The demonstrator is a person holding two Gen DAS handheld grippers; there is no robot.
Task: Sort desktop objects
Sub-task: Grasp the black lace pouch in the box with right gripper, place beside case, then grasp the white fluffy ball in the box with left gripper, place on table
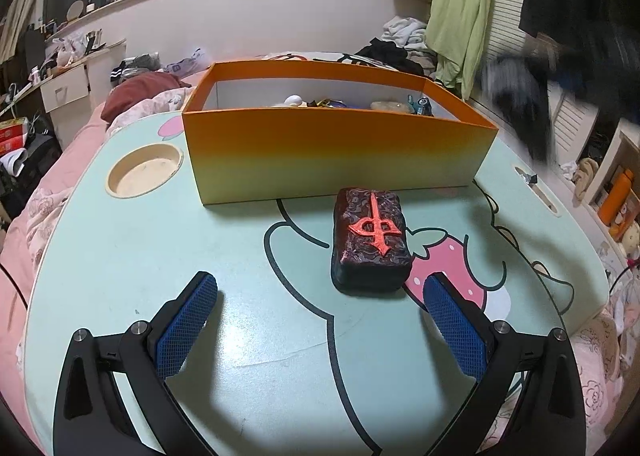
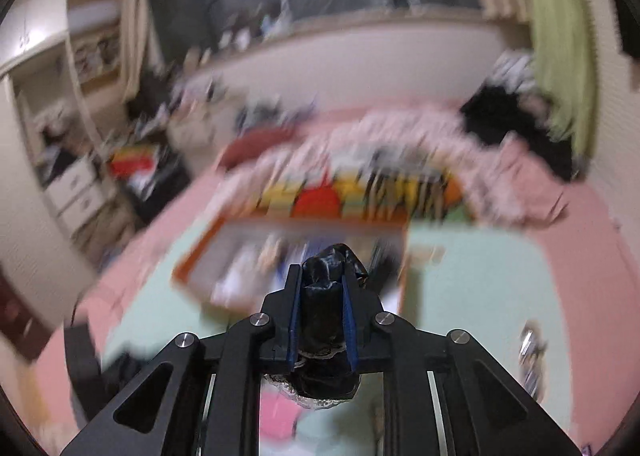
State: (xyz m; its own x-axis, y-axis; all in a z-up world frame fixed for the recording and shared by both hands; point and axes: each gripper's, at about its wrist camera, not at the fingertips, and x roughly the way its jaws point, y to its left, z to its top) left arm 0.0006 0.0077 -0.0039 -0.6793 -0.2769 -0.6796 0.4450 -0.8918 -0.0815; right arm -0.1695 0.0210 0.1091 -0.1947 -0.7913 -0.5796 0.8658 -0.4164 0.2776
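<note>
A dark block with a raised red character (image 1: 372,240) lies flat on the mint table (image 1: 160,256), just in front of an orange box (image 1: 336,151). My left gripper (image 1: 320,284) is open and low over the table, and the block's near end lies just beyond its right blue pad (image 1: 452,320). My right gripper (image 2: 320,272) is shut on a crumpled black object with a silvery underside (image 2: 322,312), held in the air above the box (image 2: 192,260). The right wrist view is heavily blurred. A blurred dark shape (image 1: 520,95) hangs above the box's right end.
The box holds several small items, among them a white piece (image 1: 294,99) and a teal toy car (image 1: 420,103). A round cup recess (image 1: 144,171) sits in the table at left and a slot (image 1: 536,187) at right. Pink bedding (image 1: 52,215) surrounds the table.
</note>
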